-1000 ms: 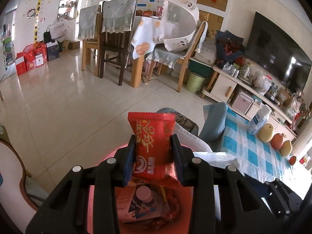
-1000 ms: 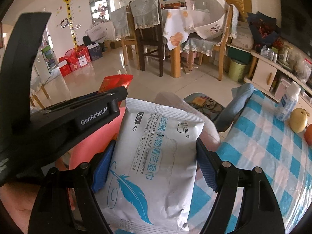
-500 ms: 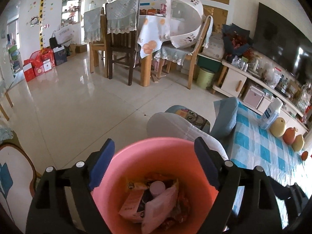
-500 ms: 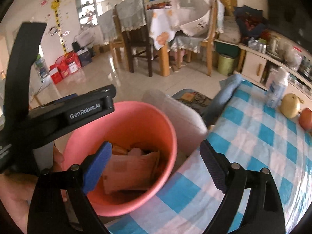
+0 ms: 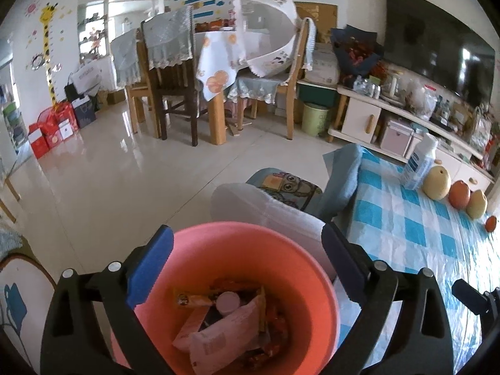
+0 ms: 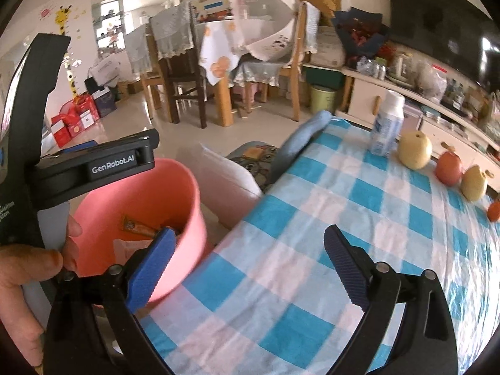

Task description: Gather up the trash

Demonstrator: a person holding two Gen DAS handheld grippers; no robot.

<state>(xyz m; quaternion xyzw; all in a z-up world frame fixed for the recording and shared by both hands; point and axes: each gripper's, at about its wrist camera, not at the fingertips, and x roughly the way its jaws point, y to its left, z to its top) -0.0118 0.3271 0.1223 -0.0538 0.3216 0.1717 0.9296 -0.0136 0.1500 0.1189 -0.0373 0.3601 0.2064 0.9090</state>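
Kid: Bucket first! The pink bucket [image 5: 225, 284] has wrappers [image 5: 218, 337] inside. The left gripper [image 5: 247, 268] hangs right over the bucket, and its jaws have just been opening. Nothing is between them.

Helper: Good. So pull that gripper back slowly and don't bump the rim.

Kid: The right gripper [image 6: 250, 262] is to the right of the bucket, over the checked cloth [image 6: 328, 218]. Its jaws have just been opening too, and they pinch nothing.

Helper: I think it should look for more trash. Farther right of the bucket stand a white bottle [image 6: 387, 125] and some fruit [image 6: 415, 150]. Leave the fruit alone.
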